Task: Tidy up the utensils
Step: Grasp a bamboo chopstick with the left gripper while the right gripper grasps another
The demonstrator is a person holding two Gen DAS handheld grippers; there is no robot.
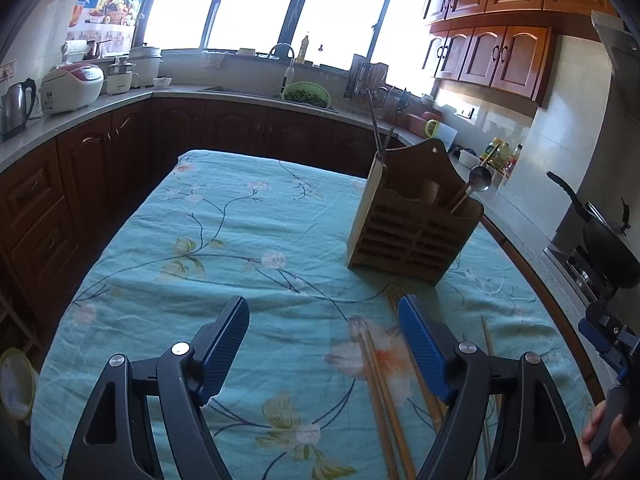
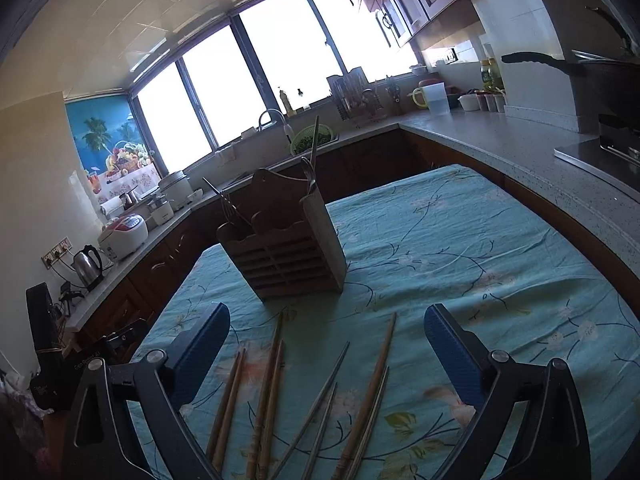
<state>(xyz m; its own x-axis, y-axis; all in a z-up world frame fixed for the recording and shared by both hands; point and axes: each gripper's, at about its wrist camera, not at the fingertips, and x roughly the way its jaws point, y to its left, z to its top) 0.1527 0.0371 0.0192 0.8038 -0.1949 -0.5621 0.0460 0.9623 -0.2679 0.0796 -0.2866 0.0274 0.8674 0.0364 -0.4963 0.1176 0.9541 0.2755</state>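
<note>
A wooden slatted utensil holder (image 1: 412, 236) stands on the teal floral tablecloth (image 1: 224, 248); it also shows in the right wrist view (image 2: 288, 252). It holds a metal spoon (image 1: 478, 182), a fork (image 2: 228, 204) and upright chopsticks (image 1: 376, 128). Several wooden and metal chopsticks (image 2: 304, 396) lie loose on the cloth in front of it; some show in the left wrist view (image 1: 380, 384). My left gripper (image 1: 324, 344) is open and empty above the cloth. My right gripper (image 2: 326, 356) is open and empty over the loose chopsticks.
Dark wood cabinets and a grey counter (image 1: 96, 108) wrap around the table. On it sit a kettle (image 1: 16, 108), rice cooker (image 1: 72, 88), sink with green colander (image 1: 308, 94) and a stove with a pan (image 1: 600, 236). The right gripper's body (image 1: 612, 340) shows at the right edge.
</note>
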